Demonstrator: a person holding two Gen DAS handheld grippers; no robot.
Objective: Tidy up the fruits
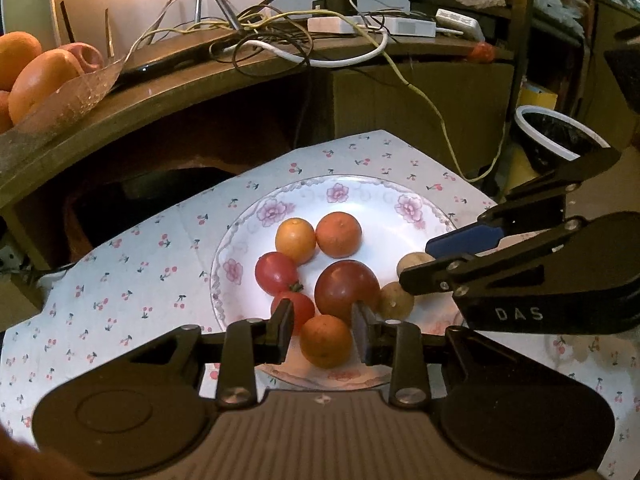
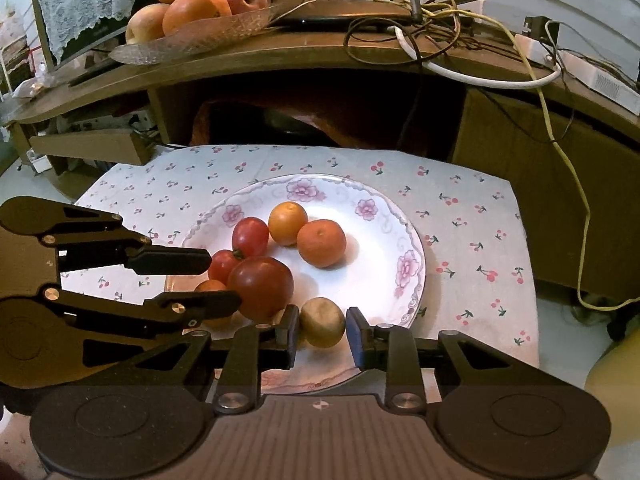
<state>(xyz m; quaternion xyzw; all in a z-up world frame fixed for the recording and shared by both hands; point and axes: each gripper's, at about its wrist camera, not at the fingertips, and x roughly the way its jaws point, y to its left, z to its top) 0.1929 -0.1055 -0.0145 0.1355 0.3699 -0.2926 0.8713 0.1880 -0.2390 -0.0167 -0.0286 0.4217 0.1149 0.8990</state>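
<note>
Both wrist views close, angled down, sharing the plate (image 1: pixel 240 240)

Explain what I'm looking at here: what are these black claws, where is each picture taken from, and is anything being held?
These are two hand-held grippers, each carrying a camera that looks along its fingers. One picture is from the left gripper, the other from the right gripper; each also shows the other one reaching in from the side. Below them a flowered plate sits on a cherry-print cloth, holding small oranges, tomatoes and two tan fruits. The left gripper is open around the nearest orange; the right is open around a tan fruit. I cannot see either being squeezed or lifted yet.
</note>
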